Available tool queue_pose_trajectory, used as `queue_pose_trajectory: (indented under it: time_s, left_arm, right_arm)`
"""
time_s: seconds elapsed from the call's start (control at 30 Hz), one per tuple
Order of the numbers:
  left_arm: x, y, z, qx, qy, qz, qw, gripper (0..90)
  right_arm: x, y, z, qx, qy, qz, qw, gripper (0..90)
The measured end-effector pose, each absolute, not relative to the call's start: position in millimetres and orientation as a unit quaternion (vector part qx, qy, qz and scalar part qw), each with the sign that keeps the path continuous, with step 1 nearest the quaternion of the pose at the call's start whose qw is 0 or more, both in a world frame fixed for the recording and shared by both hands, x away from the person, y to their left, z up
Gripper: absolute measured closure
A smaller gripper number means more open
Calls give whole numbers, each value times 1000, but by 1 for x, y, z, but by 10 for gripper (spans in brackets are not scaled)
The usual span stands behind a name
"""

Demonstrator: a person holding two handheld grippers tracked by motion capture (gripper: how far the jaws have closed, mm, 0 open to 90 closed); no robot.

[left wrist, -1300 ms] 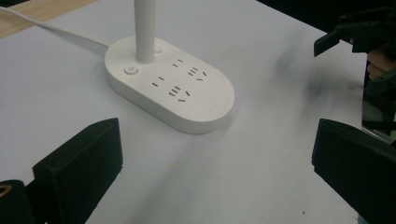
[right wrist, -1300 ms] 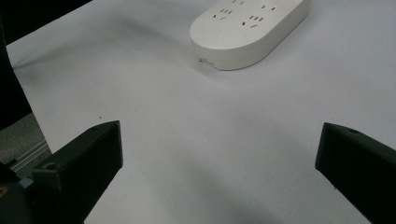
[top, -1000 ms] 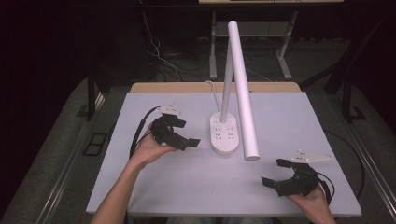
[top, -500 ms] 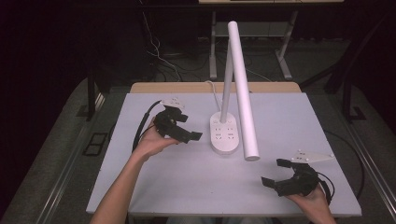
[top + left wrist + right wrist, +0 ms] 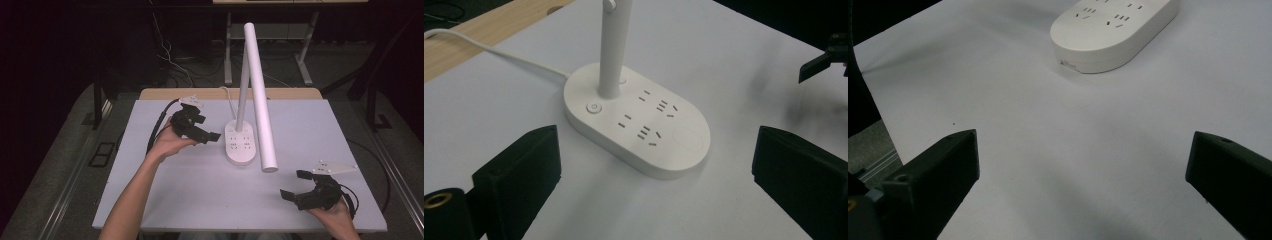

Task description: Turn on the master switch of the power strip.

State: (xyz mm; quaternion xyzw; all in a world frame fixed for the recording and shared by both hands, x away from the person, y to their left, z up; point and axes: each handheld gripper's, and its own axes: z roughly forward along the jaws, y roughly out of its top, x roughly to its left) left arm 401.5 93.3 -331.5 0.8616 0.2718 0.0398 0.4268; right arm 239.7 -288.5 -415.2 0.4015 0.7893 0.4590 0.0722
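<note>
Just in front of the left gripper, whose jaws stand wide, the white desk lamp has an oval base with sockets, a round button and a slim post. Around it lies the pale table; the right gripper, wide too, rests well apart.

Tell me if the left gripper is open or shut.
Open: the left gripper has its jaws wide apart, empty, aimed at the lamp base.
</note>
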Motion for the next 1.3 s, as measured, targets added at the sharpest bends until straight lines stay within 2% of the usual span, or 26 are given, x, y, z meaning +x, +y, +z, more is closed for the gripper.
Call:
queue_pose_trajectory:
  time_s: [0.33,0.7,0.87,1.3]
  left_arm:
    - [416,86,-335,862,280,43,421,77]
    - [428,81,-339,858,298,37,417,152]
    - [434,79,-341,854,307,42,419,258]
    - [446,69,-356,836,330,24,438,675]
  right_arm:
    - [240,-289,-416,400,790,458,72,1]
    - [240,-289,-416,401,791,458,71,2]
    - [240,-290,-416,401,790,458,72,2]
    - [241,-292,-416,402,790,457,72,2]
